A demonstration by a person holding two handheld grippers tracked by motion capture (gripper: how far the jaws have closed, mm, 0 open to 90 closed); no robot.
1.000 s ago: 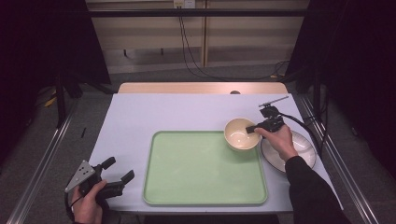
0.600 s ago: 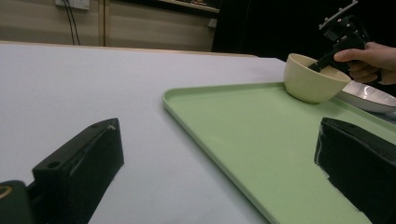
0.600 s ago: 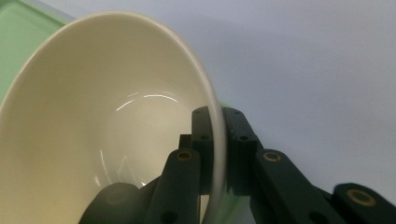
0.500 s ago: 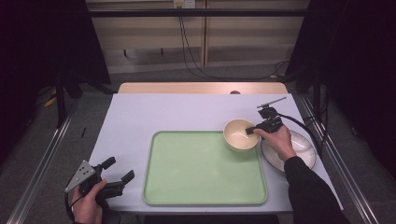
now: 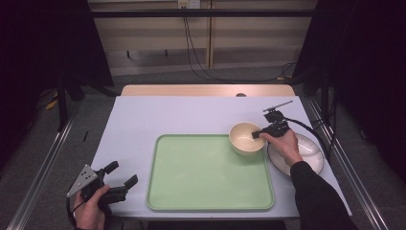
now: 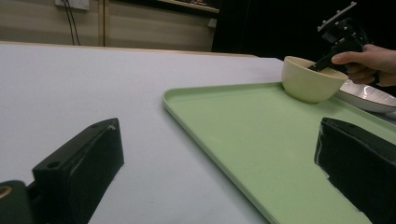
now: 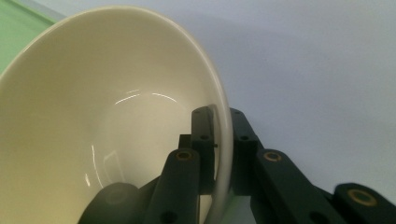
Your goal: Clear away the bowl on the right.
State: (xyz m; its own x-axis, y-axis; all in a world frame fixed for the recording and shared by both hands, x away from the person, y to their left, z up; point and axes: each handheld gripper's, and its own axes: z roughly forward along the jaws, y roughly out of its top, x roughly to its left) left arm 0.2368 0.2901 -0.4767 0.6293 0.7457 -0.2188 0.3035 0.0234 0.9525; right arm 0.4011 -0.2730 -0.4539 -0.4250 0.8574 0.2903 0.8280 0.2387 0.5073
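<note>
We see the pale counter carrying a green tray, and compared with the earlier frames nothing has shifted: both hands and the cream bowl sit where they were. The bowl rests on the tray's far right corner, its rim pinched by the right tongs, one jaw inside the wall and one outside. Just right of the bowl a white plate lies on the counter under the right hand. At the near left corner of the counter we find the left tongs spread wide with nothing between them. The right gripper view gives us the clamp on the rim up close; the left gripper view gives us the bowl from the side, sitting level on the tray.
</note>
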